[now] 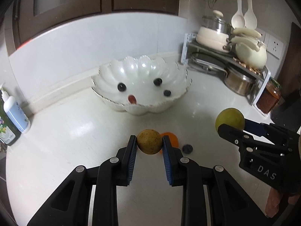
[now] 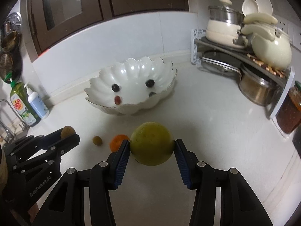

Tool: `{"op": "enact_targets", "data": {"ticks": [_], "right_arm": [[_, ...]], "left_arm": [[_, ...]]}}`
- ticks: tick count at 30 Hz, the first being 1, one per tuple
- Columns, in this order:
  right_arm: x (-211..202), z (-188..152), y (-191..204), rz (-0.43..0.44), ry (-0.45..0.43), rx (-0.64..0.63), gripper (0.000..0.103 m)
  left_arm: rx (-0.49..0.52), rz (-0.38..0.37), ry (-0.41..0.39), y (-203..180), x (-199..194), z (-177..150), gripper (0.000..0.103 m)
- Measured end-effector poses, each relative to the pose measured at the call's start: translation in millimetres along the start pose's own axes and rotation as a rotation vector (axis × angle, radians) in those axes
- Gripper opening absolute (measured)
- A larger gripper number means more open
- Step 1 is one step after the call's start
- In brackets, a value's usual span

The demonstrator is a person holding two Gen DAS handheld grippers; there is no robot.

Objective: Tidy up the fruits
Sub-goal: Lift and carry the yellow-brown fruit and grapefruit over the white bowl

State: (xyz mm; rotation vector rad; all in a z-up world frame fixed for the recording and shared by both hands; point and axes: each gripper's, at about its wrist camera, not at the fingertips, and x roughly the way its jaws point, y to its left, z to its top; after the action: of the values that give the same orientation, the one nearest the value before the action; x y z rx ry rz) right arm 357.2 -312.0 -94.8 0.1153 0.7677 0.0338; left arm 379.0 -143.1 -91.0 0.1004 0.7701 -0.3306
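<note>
Two fruits are held above the counter [image 1: 56,131], near its front edge — a small speckled brown fruit [image 1: 149,141] pinched in the nearly closed left gripper [image 1: 149,145], a larger green fruit [image 2: 152,143] clamped in the part-open right gripper [image 2: 152,146]. Both look light, round and likely slippery — best gripped across the widest girth. The scalloped bowl [image 1: 112,71] stands toward the back edge.
</note>
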Motion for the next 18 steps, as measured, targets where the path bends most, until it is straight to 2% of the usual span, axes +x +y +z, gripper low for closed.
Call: {"op": "enact_targets", "data": {"ticks": [18], "right_arm": [[-26.1,38.3,28.0,0.016,-0.15,-0.059,0.05]], "left_arm": [[-0.003,0.057,-0.154,18.6,-34.7,38.6,0.028]]}}
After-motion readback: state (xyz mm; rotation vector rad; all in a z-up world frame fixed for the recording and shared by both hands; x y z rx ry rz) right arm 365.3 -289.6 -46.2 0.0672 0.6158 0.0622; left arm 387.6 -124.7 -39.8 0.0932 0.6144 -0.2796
